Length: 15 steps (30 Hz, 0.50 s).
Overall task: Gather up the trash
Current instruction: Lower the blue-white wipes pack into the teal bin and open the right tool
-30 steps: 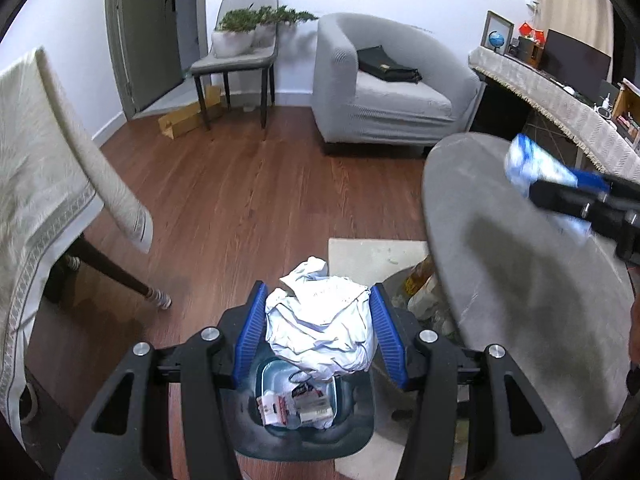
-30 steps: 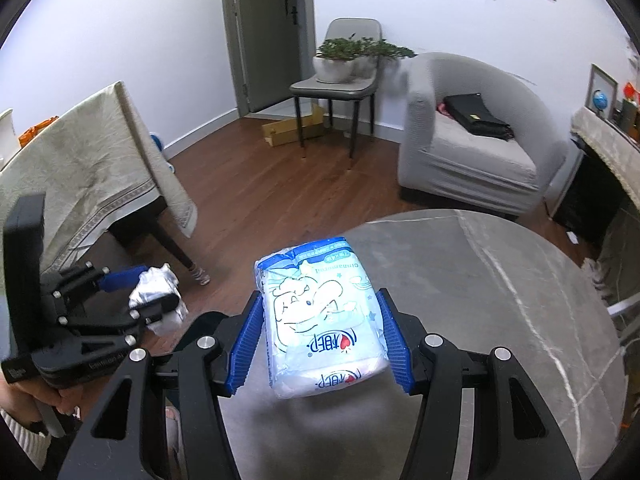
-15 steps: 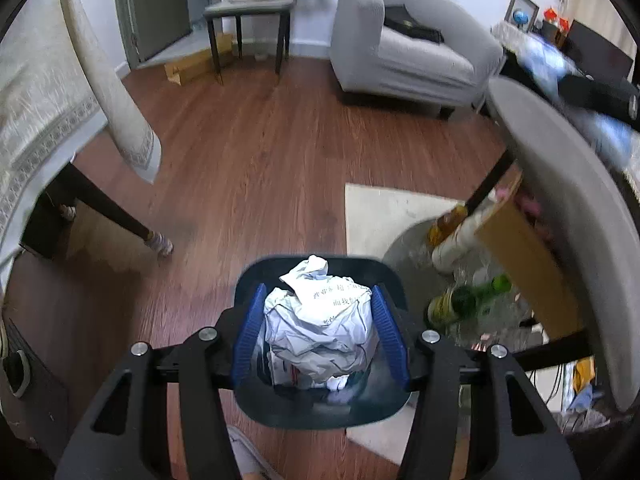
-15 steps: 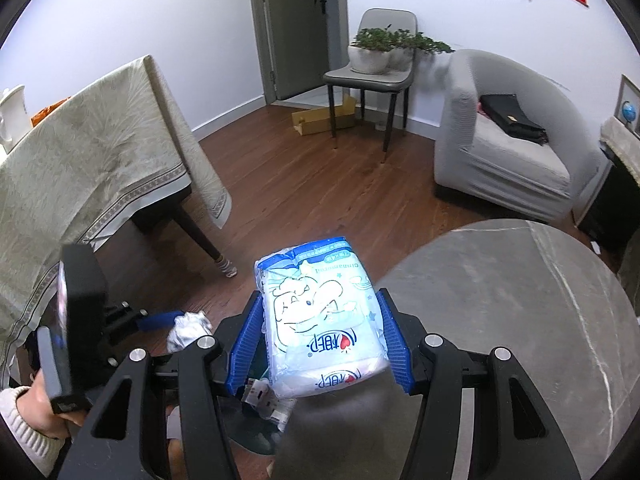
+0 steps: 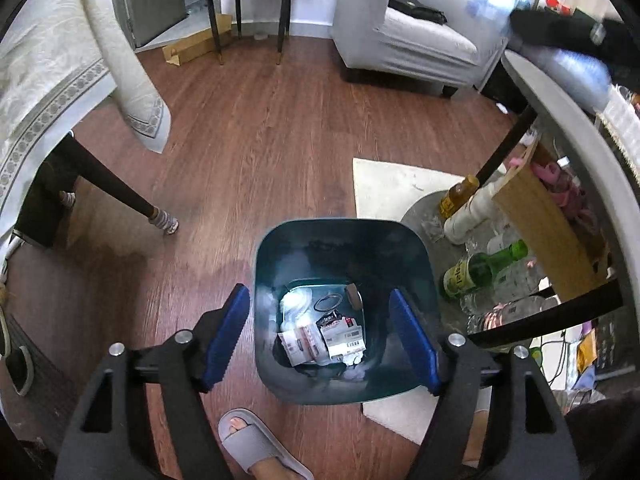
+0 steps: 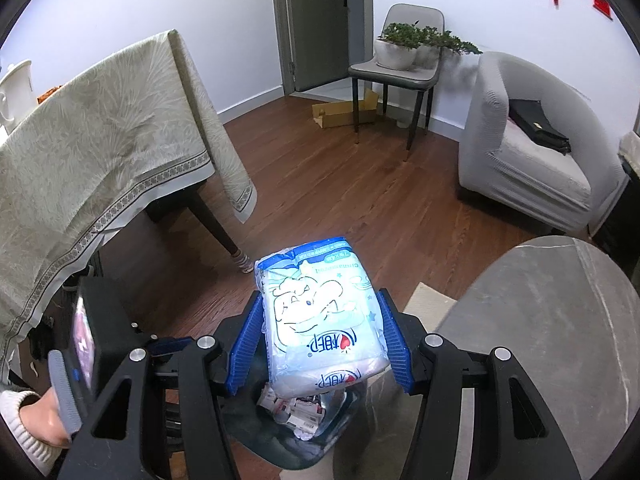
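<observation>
My left hand-held gripper point(image 5: 320, 336) hangs spread wide and empty over the dark bin point(image 5: 344, 240) on the floor, paper scraps point(image 5: 320, 334) lying inside. My right hand-held gripper point(image 6: 320, 344) clamps a blue-and-white tissue pack point(image 6: 320, 316) above that bin point(image 6: 280, 444), beside the round counter point(image 6: 540, 340).

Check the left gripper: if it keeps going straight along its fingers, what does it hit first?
The left gripper is open, pointing down into the dark teal trash bin. Straight on, it would likely enter the bin mouth and meet the paper scraps and packaging at the bottom first. Depth is hard to judge; the fingertips may clip the rim.
</observation>
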Motion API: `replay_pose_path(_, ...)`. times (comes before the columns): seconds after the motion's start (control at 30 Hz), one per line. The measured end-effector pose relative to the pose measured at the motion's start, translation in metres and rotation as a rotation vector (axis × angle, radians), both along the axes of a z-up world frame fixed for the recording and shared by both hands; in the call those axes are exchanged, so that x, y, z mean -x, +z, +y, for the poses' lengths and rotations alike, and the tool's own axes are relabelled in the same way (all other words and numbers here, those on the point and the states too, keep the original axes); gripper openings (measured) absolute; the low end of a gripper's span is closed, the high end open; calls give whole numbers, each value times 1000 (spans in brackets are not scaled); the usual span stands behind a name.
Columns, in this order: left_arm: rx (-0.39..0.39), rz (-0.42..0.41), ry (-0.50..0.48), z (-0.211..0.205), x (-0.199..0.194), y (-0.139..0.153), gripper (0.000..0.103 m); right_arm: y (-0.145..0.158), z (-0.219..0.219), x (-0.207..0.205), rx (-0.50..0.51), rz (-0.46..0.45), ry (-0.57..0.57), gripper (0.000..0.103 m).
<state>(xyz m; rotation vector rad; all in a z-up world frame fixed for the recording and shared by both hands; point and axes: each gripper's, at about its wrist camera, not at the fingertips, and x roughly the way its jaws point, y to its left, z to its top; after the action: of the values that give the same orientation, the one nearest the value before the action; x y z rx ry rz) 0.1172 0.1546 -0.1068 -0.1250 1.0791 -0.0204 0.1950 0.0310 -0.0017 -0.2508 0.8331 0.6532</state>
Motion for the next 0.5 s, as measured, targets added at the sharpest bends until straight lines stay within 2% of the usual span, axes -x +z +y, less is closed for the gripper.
replay_pose_path(0.37,0,-101,53,28,16,39,75,-35,36,1,49,56,9,57)
replay_pose_path(0.5,11,-142,83,38,20,55,72,-47,46,4,68,74,13,57)
